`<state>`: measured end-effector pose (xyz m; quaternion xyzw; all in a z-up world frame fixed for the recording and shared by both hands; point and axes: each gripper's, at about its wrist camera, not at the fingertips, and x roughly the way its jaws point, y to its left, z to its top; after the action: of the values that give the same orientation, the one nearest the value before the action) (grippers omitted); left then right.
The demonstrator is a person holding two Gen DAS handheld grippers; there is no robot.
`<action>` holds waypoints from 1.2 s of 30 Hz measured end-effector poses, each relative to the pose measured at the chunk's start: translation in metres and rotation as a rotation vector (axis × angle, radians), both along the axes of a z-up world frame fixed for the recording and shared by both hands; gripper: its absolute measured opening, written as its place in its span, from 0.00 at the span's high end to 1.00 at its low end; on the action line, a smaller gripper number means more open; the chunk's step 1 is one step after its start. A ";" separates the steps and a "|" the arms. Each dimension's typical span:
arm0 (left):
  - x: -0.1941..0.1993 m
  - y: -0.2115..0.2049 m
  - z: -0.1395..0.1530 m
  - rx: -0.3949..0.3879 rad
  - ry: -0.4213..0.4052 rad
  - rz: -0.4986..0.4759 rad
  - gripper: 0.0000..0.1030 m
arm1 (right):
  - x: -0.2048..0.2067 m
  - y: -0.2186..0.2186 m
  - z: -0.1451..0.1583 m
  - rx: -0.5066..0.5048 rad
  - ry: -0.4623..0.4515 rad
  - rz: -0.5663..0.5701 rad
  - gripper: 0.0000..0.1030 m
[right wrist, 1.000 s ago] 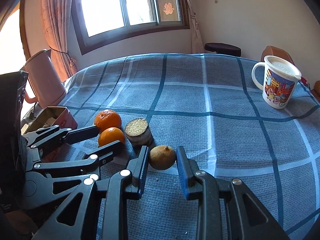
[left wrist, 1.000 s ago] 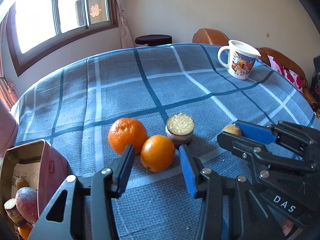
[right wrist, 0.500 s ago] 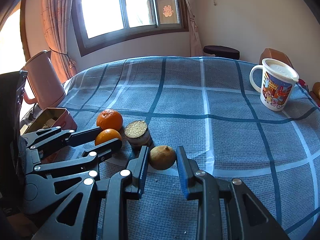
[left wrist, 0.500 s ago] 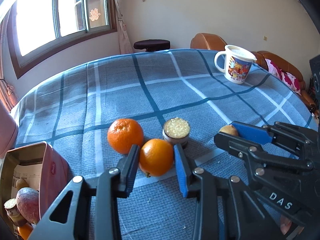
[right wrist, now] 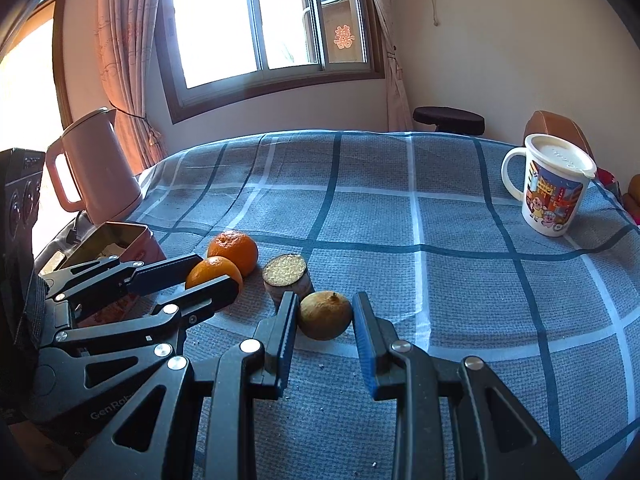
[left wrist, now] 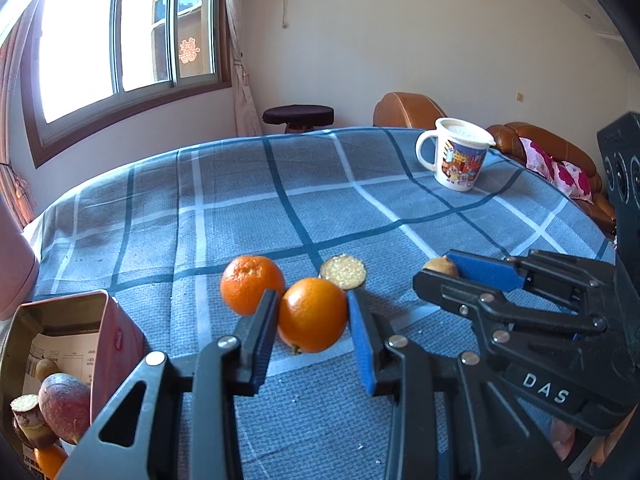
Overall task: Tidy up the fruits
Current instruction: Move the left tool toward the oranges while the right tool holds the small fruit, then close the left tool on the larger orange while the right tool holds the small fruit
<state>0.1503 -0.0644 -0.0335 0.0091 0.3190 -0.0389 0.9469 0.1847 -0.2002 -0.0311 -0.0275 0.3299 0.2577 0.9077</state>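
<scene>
Fruits lay clustered on the blue plaid tablecloth (left wrist: 248,200). The left gripper (left wrist: 313,322) clasped the round orange (left wrist: 312,314); the right gripper (right wrist: 325,322) bracketed the dull yellow-brown lemon (right wrist: 325,315), contact unclear. Lifting straight up seemed wisest, clearing neighbours.

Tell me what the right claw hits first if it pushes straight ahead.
The dull yellow-brown round fruit, already between the right claw's open fingers; beyond it only blue plaid tablecloth, though depth is uncertain.

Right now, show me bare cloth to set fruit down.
Free: the broad plaid stretch between the mug and the cut fruit. Crowded: two oranges, the brownish fruit, both grippers.
</scene>
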 end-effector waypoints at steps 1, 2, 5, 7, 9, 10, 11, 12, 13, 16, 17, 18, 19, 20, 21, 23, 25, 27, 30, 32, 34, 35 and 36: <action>-0.001 0.000 0.001 0.001 -0.006 0.003 0.65 | 0.000 0.000 0.000 0.002 -0.004 0.000 0.71; -0.002 0.000 0.001 0.001 -0.012 0.002 0.65 | -0.001 0.000 0.001 0.004 -0.007 0.001 0.71; -0.005 0.000 0.003 -0.001 -0.027 -0.005 0.65 | -0.004 -0.001 0.002 0.011 -0.021 0.006 0.71; -0.007 0.000 0.004 -0.003 -0.039 -0.010 0.65 | -0.006 -0.001 0.004 0.014 -0.032 0.010 0.71; -0.009 0.000 0.005 -0.003 -0.050 -0.009 0.65 | -0.007 -0.001 0.005 0.015 -0.042 0.012 0.71; -0.010 0.000 0.006 -0.004 -0.056 -0.010 0.65 | -0.008 -0.001 0.005 0.015 -0.045 0.011 0.71; -0.011 0.000 0.006 -0.005 -0.061 -0.012 0.65 | -0.008 -0.001 0.005 0.015 -0.048 0.011 0.71; -0.011 0.000 0.007 -0.006 -0.065 -0.011 0.65 | -0.008 -0.001 0.005 0.016 -0.050 0.012 0.71; -0.013 0.000 0.007 -0.006 -0.069 -0.010 0.65 | -0.009 -0.001 0.006 0.017 -0.053 0.011 0.71; -0.015 0.000 0.009 -0.009 -0.082 -0.011 0.65 | -0.011 -0.002 0.007 0.023 -0.065 0.013 0.71; -0.016 0.001 0.009 -0.010 -0.085 -0.010 0.65 | -0.012 -0.002 0.008 0.025 -0.070 0.013 0.71; -0.017 0.001 0.009 -0.011 -0.088 -0.010 0.65 | -0.013 -0.002 0.008 0.026 -0.076 0.013 0.71; -0.017 0.000 0.010 -0.011 -0.090 -0.010 0.65 | -0.014 -0.002 0.009 0.027 -0.081 0.014 0.71; -0.018 0.001 0.010 -0.011 -0.093 -0.009 0.65 | -0.015 -0.003 0.009 0.028 -0.086 0.015 0.71; -0.019 0.001 0.011 -0.011 -0.097 -0.009 0.65 | -0.015 -0.003 0.010 0.028 -0.090 0.015 0.71; -0.020 0.000 0.011 -0.010 -0.103 -0.009 0.65 | -0.016 -0.003 0.010 0.030 -0.097 0.014 0.71; -0.022 0.000 0.011 -0.008 -0.110 -0.007 0.65 | -0.017 -0.004 0.011 0.033 -0.106 0.013 0.71; -0.023 0.000 0.012 -0.007 -0.120 -0.007 0.65 | -0.019 -0.004 0.012 0.035 -0.115 0.013 0.71; -0.026 0.000 0.013 -0.004 -0.132 -0.005 0.65 | -0.021 -0.004 0.013 0.034 -0.126 0.012 0.71; -0.027 0.000 0.014 -0.003 -0.138 -0.005 0.65 | -0.021 -0.005 0.014 0.035 -0.130 0.013 0.71; -0.028 0.000 0.015 -0.002 -0.145 -0.004 0.65 | -0.022 -0.005 0.014 0.036 -0.134 0.012 0.71; -0.029 -0.001 0.015 -0.002 -0.149 -0.005 0.65 | -0.022 -0.005 0.014 0.038 -0.137 0.013 0.71; -0.030 -0.001 0.016 -0.002 -0.154 -0.005 0.65 | -0.023 -0.005 0.014 0.039 -0.140 0.013 0.71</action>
<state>0.1200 -0.0651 -0.0179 0.0119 0.2450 -0.0406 0.9686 0.1615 -0.2055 -0.0166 -0.0301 0.2602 0.2675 0.9273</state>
